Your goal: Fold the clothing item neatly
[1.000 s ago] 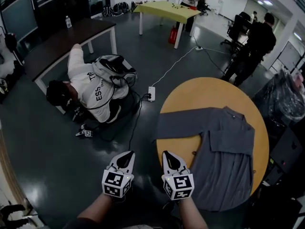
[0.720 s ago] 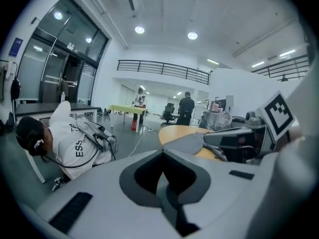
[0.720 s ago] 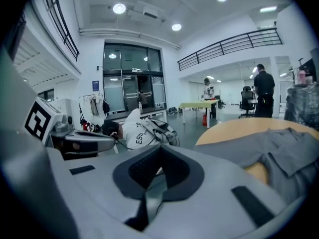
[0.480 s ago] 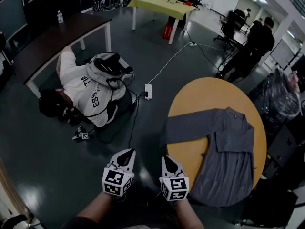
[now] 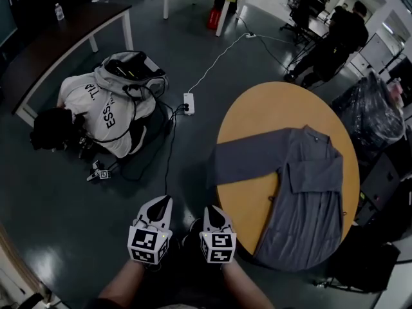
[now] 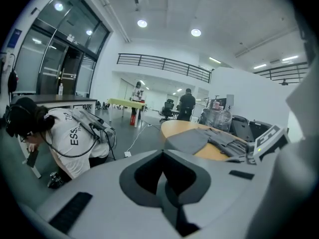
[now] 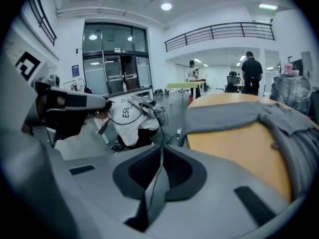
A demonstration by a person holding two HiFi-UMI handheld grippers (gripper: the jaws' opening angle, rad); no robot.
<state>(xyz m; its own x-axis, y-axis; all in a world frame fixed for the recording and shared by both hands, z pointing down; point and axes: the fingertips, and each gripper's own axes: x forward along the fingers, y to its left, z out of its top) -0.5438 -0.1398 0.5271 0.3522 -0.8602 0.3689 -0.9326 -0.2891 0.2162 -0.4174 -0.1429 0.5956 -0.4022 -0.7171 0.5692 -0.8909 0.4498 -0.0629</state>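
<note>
A grey long-sleeved shirt lies spread on the round wooden table, collar at the far side, one sleeve stretched left and hanging over the table's edge. Both grippers are held side by side over the floor, left of the table and apart from the shirt. My left gripper is shut with nothing in it, and so is my right gripper. In the left gripper view the left gripper's jaws meet, with the shirt beyond. In the right gripper view the right gripper's jaws also meet, with the shirt to the right.
A person crouches on the floor at the left beside a backpack. A power strip with a cable lies between that person and the table. A dark table stands at far left, people stand behind, and a plastic-wrapped bundle sits right.
Both grippers have sunk lower and shifted a little left in the head view, still shut. The shirt lies as before.
</note>
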